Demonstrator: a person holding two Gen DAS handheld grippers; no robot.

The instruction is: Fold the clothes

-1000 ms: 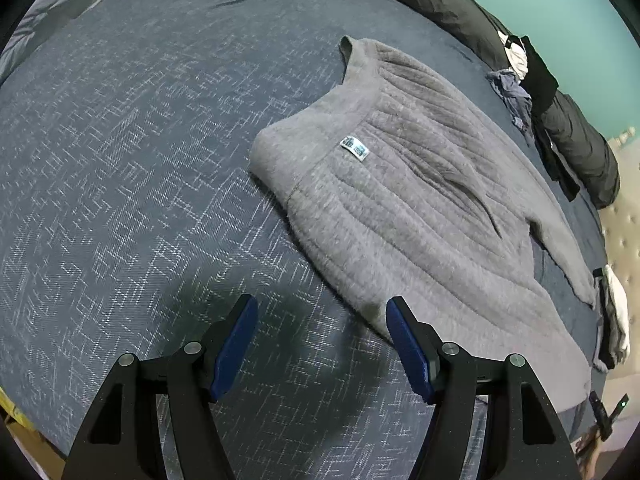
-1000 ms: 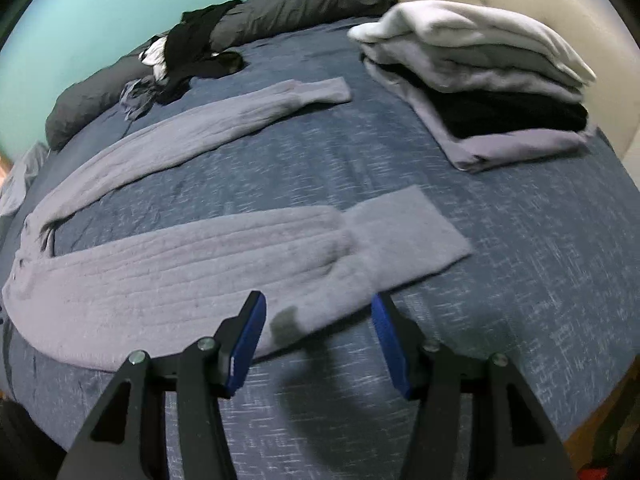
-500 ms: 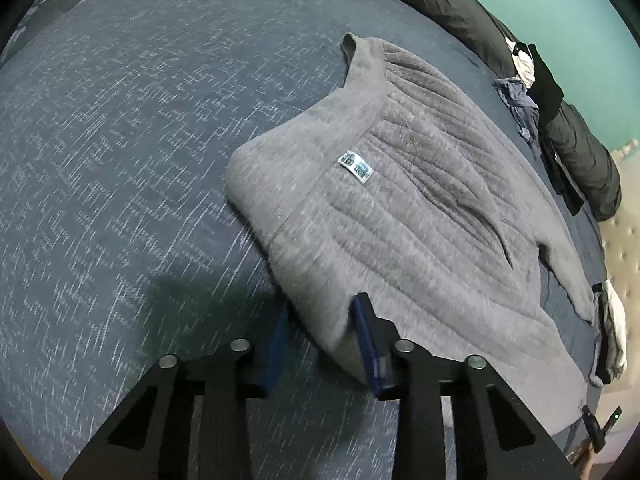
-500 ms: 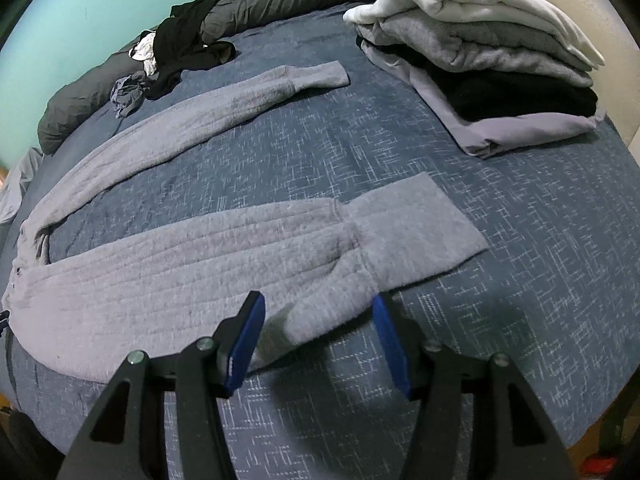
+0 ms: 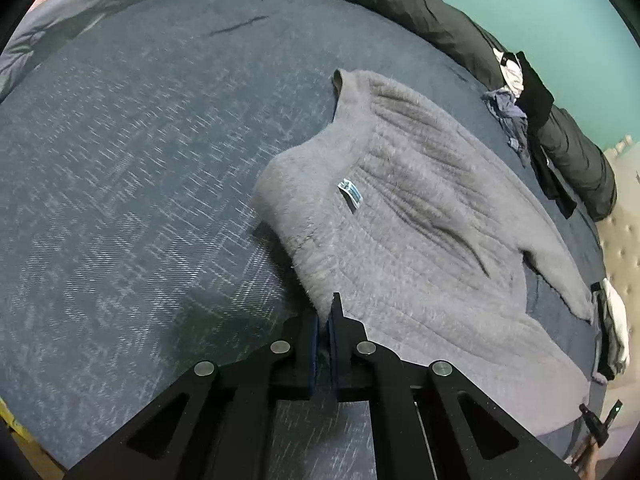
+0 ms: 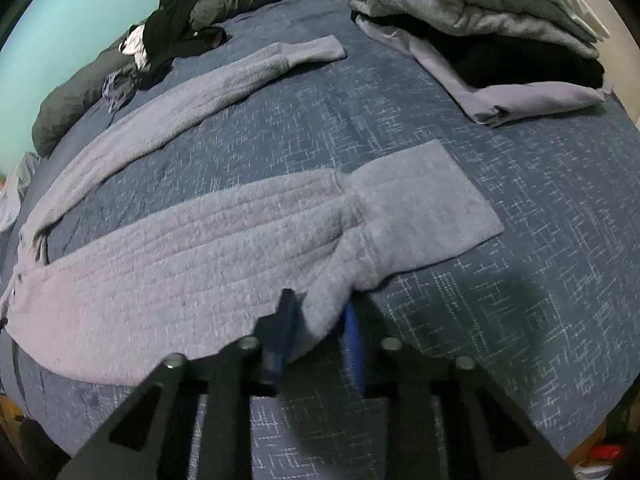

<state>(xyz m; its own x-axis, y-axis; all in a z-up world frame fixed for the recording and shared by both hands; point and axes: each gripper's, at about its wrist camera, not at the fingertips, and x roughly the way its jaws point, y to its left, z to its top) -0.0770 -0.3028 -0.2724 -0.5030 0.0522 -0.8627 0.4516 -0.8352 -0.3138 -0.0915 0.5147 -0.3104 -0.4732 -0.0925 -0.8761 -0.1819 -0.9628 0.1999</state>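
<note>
While the fuzzy grey ribbed-knit sweater [image 5: 420, 216] lies spread flat on the dark blue white-flecked bedspread [image 5: 132, 160], both grippers have hold of its near edge. Left gripper [image 5: 323, 320]: blue pads nearly together, pinched on the sweater edge below the shoulder, near the neck w/ its small white-blue label [image 5: 350, 192]. Right gripper [image 6: 316, 320]: pads partly closed w/ a fold of the same sweater's side edge between them, close to the wide plain hem band [image 6: 424, 200]; bit blurred, so can't say how tight.

Progress, as a judgement: this garment isn't folded. Body is flat, far sleeve [image 6: 192, 92] stretched out straight & apart from the body. Two-point grip on the near edge fits a lengthwise fold across the body; sleeve tuck & later folds remain for this piece. Neat stack of folded clothes, white, grey, black & lilac [image 6: 500, 24], sits at the headboard end, so part of the job looks done. Loose heap of black & white garments [image 6: 168, 40] by the far edge looks unfolded.

Surface & room: soft bed, some give, cloth may drag. Dark grey rolled duvet [image 5: 432, 12] along the far side, teal wall [image 5: 540, 4] behind, cream tufted headboard [image 5: 624, 216] at one end.
</note>
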